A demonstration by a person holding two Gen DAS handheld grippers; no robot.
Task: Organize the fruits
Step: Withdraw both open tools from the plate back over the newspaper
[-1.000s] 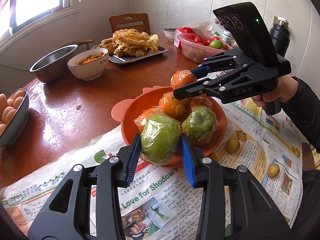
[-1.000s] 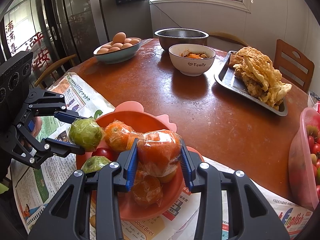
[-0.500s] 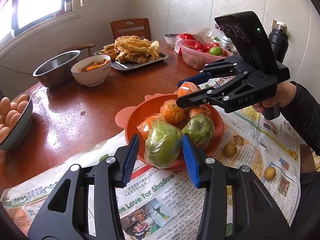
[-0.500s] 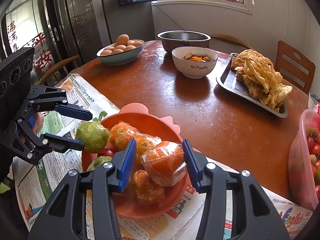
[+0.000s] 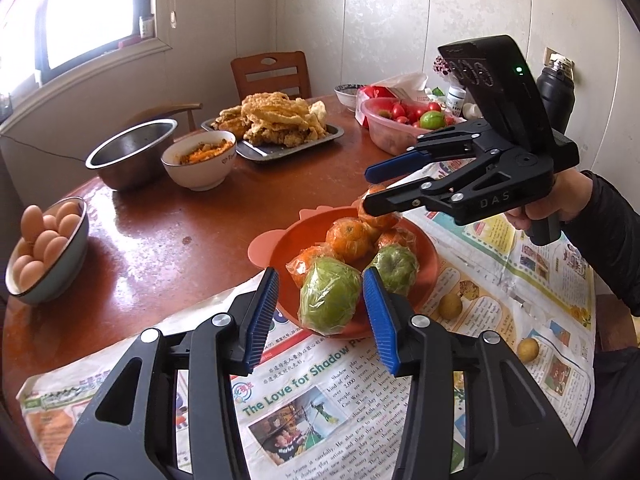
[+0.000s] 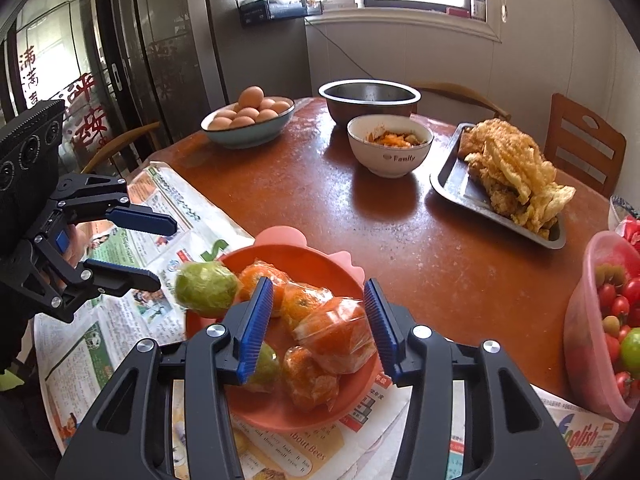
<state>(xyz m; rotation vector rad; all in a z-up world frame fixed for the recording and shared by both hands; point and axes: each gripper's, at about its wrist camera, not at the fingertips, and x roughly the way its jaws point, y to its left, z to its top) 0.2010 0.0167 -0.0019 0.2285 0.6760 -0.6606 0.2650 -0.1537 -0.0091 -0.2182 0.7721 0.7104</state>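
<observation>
**Fruits in orange bowl, both tongs released**

Your left gripper is spread, pads clear of the wrapped green apple. Right gripper likewise spread around a wrapped orange. Both fruits rest in the orange bowl on newspaper.

Wrapped fruits in orange bowl

"The Love for Shadow" on newspaper; "DAS" on right hand-held gripper; "Family" on bowl.
</observation>
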